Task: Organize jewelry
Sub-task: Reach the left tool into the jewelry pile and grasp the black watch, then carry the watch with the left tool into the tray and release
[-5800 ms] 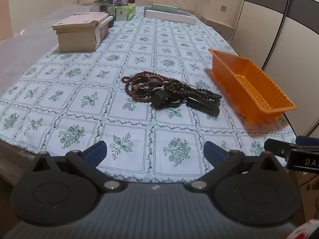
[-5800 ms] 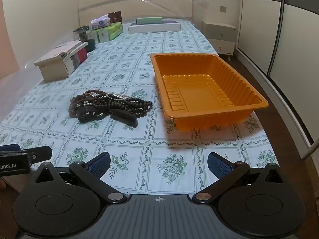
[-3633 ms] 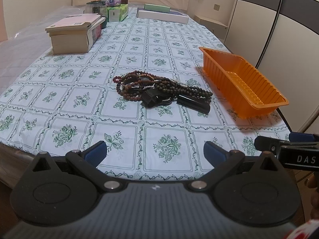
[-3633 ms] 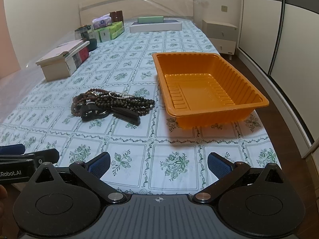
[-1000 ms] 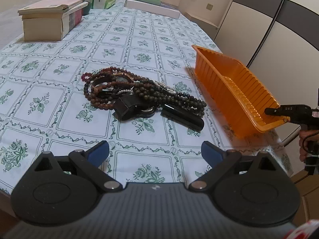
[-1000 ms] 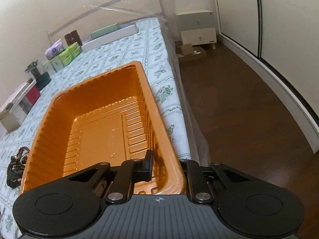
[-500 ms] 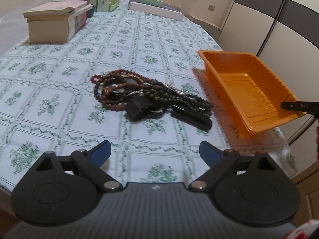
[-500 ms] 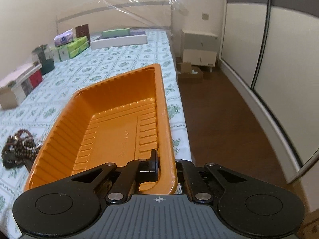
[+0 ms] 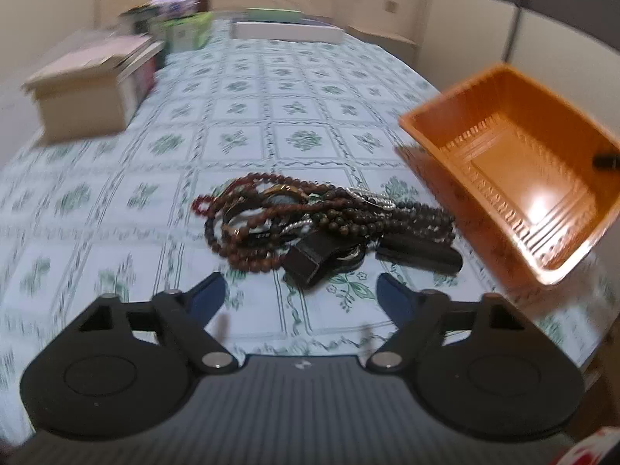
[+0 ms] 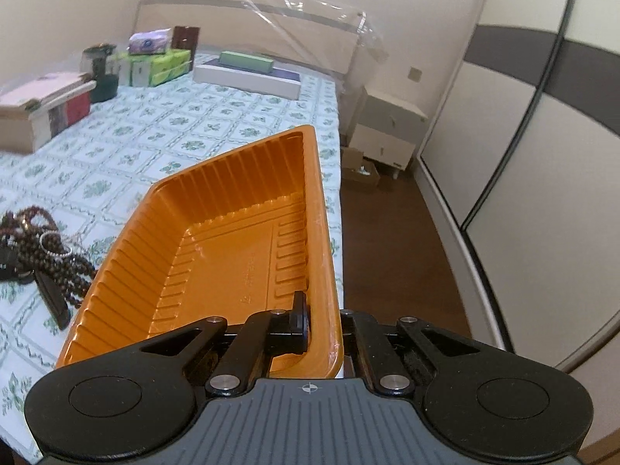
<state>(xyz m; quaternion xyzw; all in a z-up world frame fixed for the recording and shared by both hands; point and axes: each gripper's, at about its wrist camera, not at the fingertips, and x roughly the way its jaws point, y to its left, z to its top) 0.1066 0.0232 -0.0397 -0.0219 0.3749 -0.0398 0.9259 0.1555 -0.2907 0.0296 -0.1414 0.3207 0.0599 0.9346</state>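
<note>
A tangled heap of bead necklaces and dark watches (image 9: 310, 228) lies on the green-patterned bedcover. My left gripper (image 9: 300, 296) hovers just short of the heap, its jaws closing with nothing between them. The orange plastic tray (image 10: 217, 255) is lifted and tilted, and my right gripper (image 10: 323, 319) is shut on the rim of its near right corner. In the left wrist view the same tray (image 9: 515, 170) hangs tilted to the right of the heap, with one dark fingertip (image 9: 606, 161) showing on its far rim. The heap (image 10: 37, 255) also shows left of the tray.
A stack of boxes and books (image 9: 89, 89) stands at the left, with green tissue packs (image 10: 159, 64) and a flat white box (image 10: 248, 77) at the far end. The bed's right edge drops to a wooden floor (image 10: 391, 255), with a nightstand (image 10: 387, 131) and wardrobe doors (image 10: 523, 155) beyond.
The right gripper has raised and rolled the tray, so it now hangs tilted above the cover. The left gripper has come closer to the heap and its fingers have narrowed.
</note>
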